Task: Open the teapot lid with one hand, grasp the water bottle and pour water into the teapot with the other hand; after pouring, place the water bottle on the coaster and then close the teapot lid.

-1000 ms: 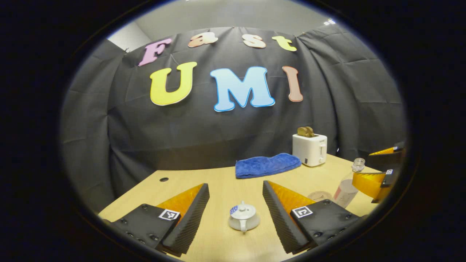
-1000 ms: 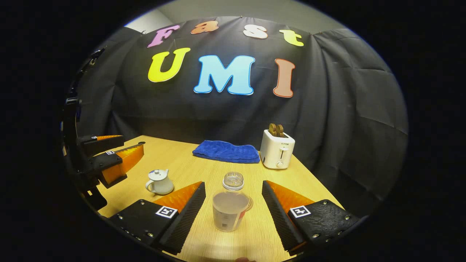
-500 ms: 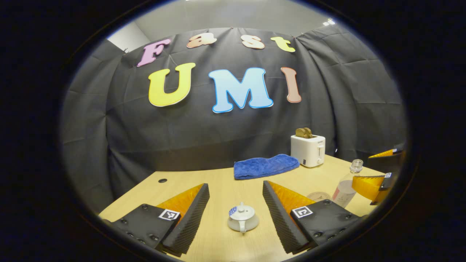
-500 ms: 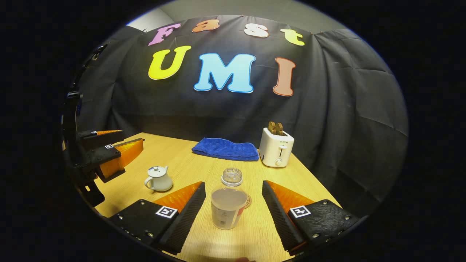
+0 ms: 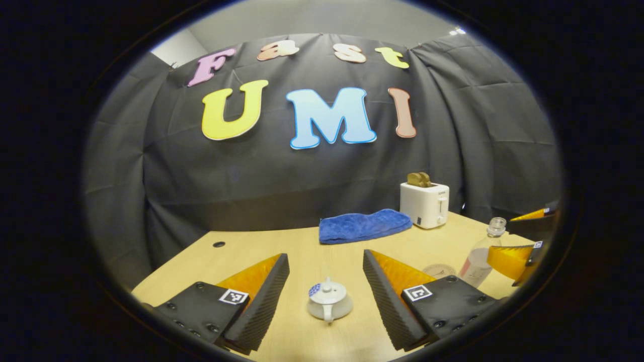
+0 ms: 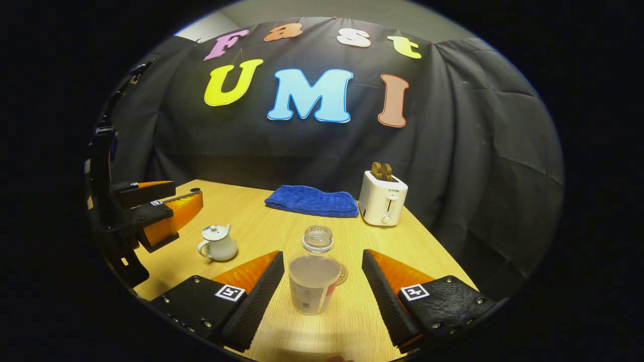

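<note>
Left gripper view: left gripper [image 5: 326, 291] spread wide, grasping nothing; teapot [image 5: 329, 301], lid on, stands between the fingers, touching neither; coaster [image 5: 441, 271] beyond the right finger, print unreadable. Right gripper view: right gripper [image 6: 323, 289] likewise released; capless water bottle [image 6: 315, 279] upright between the fingers, label illegible; toaster [image 6: 384, 197] lettering too small to read.

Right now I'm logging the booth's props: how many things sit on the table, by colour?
White: 2, teapot, toaster
Blue: 1, towel
Clear: 1, water bottle
Tan: 1, coaster
Total: 5
</note>
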`<state>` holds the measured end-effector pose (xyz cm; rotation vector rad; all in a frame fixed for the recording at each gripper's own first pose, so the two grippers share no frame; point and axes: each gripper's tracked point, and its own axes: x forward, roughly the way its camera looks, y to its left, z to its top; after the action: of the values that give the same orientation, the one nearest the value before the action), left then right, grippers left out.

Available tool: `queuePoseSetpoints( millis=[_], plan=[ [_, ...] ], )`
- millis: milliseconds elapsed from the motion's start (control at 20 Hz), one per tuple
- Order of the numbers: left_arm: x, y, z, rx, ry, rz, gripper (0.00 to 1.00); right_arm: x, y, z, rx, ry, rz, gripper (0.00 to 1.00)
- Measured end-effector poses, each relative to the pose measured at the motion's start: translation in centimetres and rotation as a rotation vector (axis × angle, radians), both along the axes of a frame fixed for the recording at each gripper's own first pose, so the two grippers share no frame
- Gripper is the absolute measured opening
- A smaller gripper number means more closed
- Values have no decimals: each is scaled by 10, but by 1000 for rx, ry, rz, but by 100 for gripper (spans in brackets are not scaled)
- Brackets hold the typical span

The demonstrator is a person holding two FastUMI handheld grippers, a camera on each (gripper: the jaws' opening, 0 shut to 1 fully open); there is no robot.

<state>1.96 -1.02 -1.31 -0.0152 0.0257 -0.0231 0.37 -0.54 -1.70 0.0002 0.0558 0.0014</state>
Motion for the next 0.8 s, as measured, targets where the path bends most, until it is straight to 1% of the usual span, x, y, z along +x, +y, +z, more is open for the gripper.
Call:
queuePoseSetpoints(
  millis=[200, 350, 500, 750, 800],
  plan=[
    [26, 1, -19, 5, 24, 4, 100, 2, 0, -14, 9, 32, 0, 96],
    [48, -1, -40, 3, 46, -11, 100, 2, -2, -24, -5, 48, -2, 97],
    [67, -4, -58, 4, 70, -26, 100, 4, 0, -36, 14, 75, -4, 97],
    [86, -9, -82, -12, 93, -49, 99, 5, 2, -47, 32, 114, -8, 97],
    [87, -9, -84, -20, 96, -52, 94, 5, 0, -48, 25, 119, -10, 97]
  ],
)
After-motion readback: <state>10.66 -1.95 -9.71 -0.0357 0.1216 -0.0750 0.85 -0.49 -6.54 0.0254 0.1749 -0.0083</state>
